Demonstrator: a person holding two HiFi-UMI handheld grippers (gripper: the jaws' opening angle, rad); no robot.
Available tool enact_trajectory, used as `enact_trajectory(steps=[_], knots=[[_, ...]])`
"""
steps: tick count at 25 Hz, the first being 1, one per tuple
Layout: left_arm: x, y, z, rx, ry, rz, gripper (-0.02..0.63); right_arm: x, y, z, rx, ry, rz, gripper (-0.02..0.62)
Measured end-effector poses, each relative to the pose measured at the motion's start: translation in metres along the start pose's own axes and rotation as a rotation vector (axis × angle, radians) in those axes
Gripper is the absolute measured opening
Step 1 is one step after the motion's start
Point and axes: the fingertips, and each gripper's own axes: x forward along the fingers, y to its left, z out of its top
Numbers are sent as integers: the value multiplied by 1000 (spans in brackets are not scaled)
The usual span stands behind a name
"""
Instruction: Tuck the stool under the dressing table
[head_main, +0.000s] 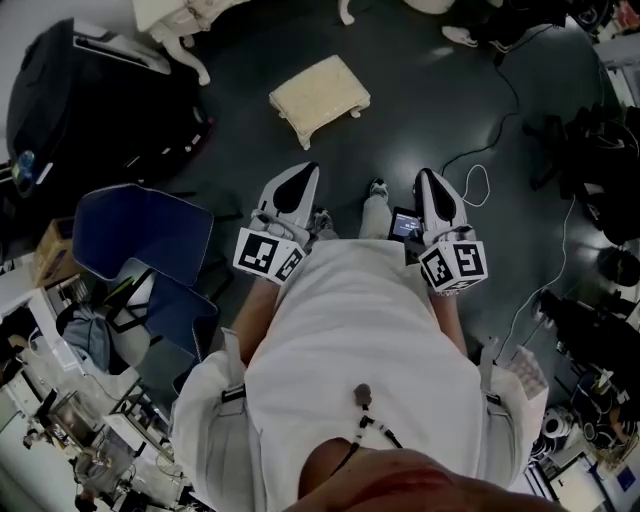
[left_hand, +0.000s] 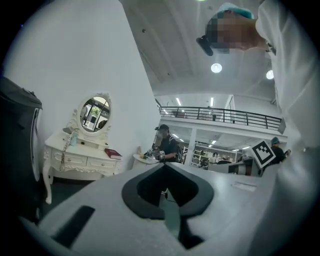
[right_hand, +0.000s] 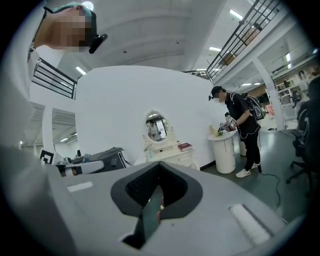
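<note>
The cream padded stool (head_main: 320, 95) stands on the dark floor in front of me, apart from both grippers. A corner of the white dressing table (head_main: 180, 20) shows at the top left of the head view. In the left gripper view the dressing table (left_hand: 80, 160) with its oval mirror (left_hand: 95, 115) stands against the white wall; the right gripper view shows the dressing table (right_hand: 170, 152) further off. My left gripper (head_main: 303, 175) and right gripper (head_main: 430, 182) are held level in front of my body, both shut and empty. The left gripper (left_hand: 167, 167) and the right gripper (right_hand: 159, 167) show their jaws closed together.
A blue chair (head_main: 150, 235) stands close on my left, and a black bag (head_main: 90, 100) beyond it. Cables (head_main: 500, 130) run over the floor at the right, beside dark office chairs (head_main: 600, 140). A person (right_hand: 242, 130) stands at a round white pedestal (right_hand: 223, 147) right of the dressing table.
</note>
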Motion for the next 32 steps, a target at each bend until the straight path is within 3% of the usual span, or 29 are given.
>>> enact_trajectory(steps=[7,14,21,27,32], knots=[[30,24,14,0,-37,159,8,61,-25,19,-17,59,130,8],[93,27,24,-15,-87,297,8,117,-80,53,-46,106,267,8],[136,11,17,-18,-135,427,8,147,-127,64,-71,158,382,8],[145,12,2,-42,-153,542,8,168,-140,58,-104,212,484,8],[153,17,0,-48,-149,594,8,187,-149,57,-87,247,513,8]])
